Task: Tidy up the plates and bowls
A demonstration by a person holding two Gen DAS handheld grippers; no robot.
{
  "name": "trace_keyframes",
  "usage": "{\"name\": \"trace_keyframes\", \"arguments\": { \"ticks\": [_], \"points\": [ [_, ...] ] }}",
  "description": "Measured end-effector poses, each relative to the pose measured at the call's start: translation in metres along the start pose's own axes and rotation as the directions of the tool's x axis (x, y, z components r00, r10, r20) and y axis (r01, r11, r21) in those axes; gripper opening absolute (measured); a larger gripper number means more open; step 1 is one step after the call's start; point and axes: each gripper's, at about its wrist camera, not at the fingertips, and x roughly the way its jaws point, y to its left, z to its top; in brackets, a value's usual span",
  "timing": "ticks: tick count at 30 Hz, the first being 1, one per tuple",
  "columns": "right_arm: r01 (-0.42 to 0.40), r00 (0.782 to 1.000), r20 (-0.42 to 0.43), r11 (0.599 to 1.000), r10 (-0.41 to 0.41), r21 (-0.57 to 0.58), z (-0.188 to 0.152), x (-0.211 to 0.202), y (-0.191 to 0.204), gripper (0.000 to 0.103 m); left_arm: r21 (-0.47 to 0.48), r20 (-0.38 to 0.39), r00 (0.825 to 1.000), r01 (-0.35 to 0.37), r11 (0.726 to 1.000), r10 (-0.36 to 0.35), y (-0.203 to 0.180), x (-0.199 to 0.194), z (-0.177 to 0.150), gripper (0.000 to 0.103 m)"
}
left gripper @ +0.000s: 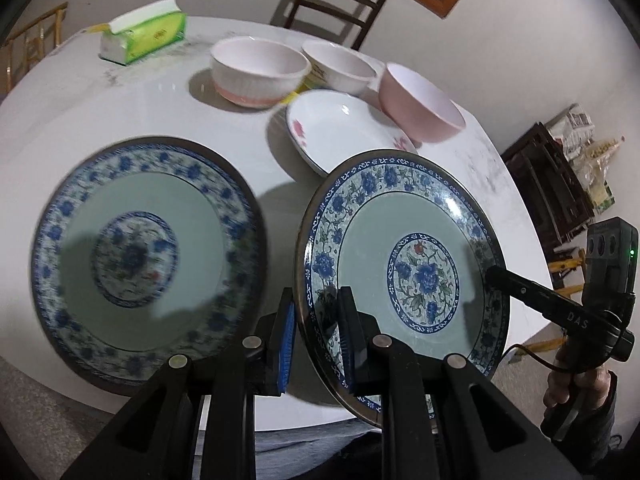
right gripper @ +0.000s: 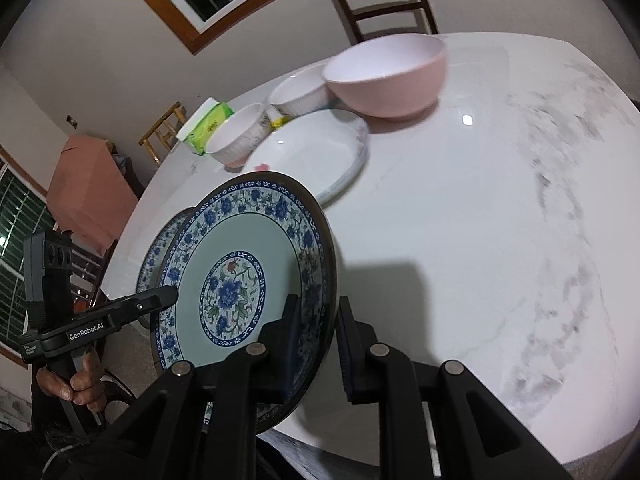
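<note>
A blue-floral plate (left gripper: 404, 272) is held tilted above the white table by both grippers. My left gripper (left gripper: 318, 312) is shut on its left rim. My right gripper (right gripper: 318, 316) is shut on its right rim (right gripper: 320, 272); its finger shows in the left wrist view (left gripper: 520, 292). A second matching blue-floral plate (left gripper: 140, 256) lies flat on the table to the left, partly hidden behind the held plate in the right wrist view (right gripper: 160, 248). Farther back are a white plate with pink flowers (left gripper: 340, 128), a pink bowl (left gripper: 420, 104) and two white bowls (left gripper: 256, 68) (left gripper: 340, 64).
A green tissue pack (left gripper: 144, 36) lies at the far left of the round marble table (right gripper: 500, 220). A wooden chair (left gripper: 336, 4) stands behind the table. A dark wooden rack (left gripper: 548, 184) stands at the right. A pink cabinet (right gripper: 88, 184) is at the left.
</note>
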Motion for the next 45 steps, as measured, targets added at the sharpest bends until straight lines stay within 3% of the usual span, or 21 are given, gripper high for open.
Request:
{"name": "trace_keyframes", "arguments": {
  "ticks": [11, 18, 26, 45],
  "points": [
    [-0.086, 0.996, -0.027, 0.993, 0.084, -0.082, 0.033, 0.038, 0.070, 0.018, -0.054, 0.111, 0.988, -0.105, 0.993, 0.110, 0.052, -0.053, 0.021, 0.016],
    [-0.122, 0.990, -0.082, 0.983, 0.112, -0.136, 0.045, 0.072, 0.116, 0.018, -0.114, 0.136, 0.975, -0.161, 0.980, 0.176, 0.095, -0.075, 0.027, 0.017],
    [-0.137, 0.980, -0.162, 0.979, 0.112, -0.151, 0.043, 0.110, 0.139, 0.018, -0.180, 0.099, 0.967, -0.215, 0.960, 0.236, 0.133, -0.072, 0.023, 0.018],
    [-0.107, 0.971, -0.230, 0.983, 0.072, -0.146, 0.042, 0.142, 0.147, 0.018, -0.233, 0.028, 0.971, -0.226, 0.946, 0.239, 0.165, -0.045, 0.020, 0.019]
  ]
}}
